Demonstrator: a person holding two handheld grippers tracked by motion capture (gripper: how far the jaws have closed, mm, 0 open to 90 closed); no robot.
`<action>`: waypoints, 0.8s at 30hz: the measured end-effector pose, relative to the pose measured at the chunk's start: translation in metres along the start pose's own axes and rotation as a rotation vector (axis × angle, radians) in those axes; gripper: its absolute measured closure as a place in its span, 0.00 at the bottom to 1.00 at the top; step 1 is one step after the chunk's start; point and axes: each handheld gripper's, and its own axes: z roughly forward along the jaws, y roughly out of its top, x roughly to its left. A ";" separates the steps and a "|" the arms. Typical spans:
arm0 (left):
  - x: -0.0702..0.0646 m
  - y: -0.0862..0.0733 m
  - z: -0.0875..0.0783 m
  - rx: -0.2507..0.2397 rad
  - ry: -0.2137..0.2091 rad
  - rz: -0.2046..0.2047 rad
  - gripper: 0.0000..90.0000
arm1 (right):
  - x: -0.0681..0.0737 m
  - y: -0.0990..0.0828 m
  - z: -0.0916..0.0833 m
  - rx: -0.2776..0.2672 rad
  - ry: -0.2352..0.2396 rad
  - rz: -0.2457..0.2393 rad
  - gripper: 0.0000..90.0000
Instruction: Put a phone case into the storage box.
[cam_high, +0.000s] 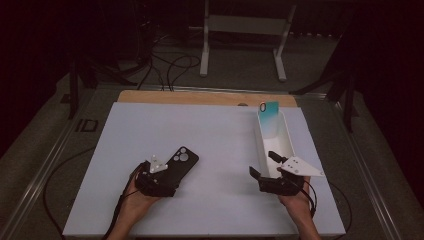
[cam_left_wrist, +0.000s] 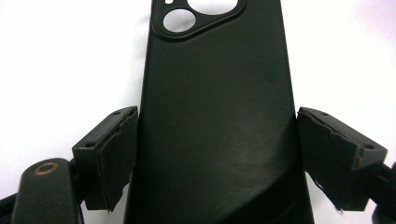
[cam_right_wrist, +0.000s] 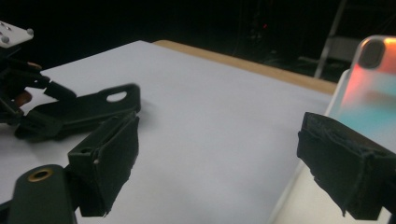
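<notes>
The white table (cam_high: 215, 150) takes up most of the high view, with a strip of wooden edge (cam_high: 200, 97) along its far side at 12 o'clock. Next in size is the long white tray (cam_high: 287, 137) at about 2 o'clock from the table's centre; a teal phone (cam_high: 269, 117) stands tilted against its far end.

The black phone case (cam_high: 181, 162) lies flat on the table at about 7 o'clock from centre, camera cut-outs at its far end, angled toward 1 o'clock. The left hand (cam_high: 135, 202) comes in from the bottom edge, palm up under the left gripper (cam_high: 167, 177), which points along the case toward 1 o'clock. The right hand (cam_high: 297, 200) holds the right gripper (cam_high: 265, 165) at about 5 o'clock, pointing toward 11 o'clock beside the tray's near end.

The left gripper view gives what the high view cannot: the case (cam_left_wrist: 217, 121) runs between the two pads (cam_left_wrist: 116, 154), the left pad against its edge and the right pad just beside the other edge; whether they press firmly I cannot tell.

The right gripper view shows that gripper's jaws wide apart with bare table between them, the case (cam_right_wrist: 84, 112) and left gripper at 10 o'clock, and the phone (cam_right_wrist: 369, 84) at 2 o'clock, its back tinted orange to teal.
</notes>
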 end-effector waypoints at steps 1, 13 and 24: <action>-0.001 0.002 -0.002 -0.015 -0.001 0.002 0.18 | -0.001 0.002 0.001 0.006 0.009 0.014 0.14; -0.012 0.048 -0.024 -0.198 0.010 0.071 0.18 | -0.008 0.038 0.019 0.082 0.088 0.072 0.11; -0.037 0.083 -0.029 -0.285 -0.014 0.166 0.17 | -0.004 0.075 0.028 0.055 0.169 0.086 0.11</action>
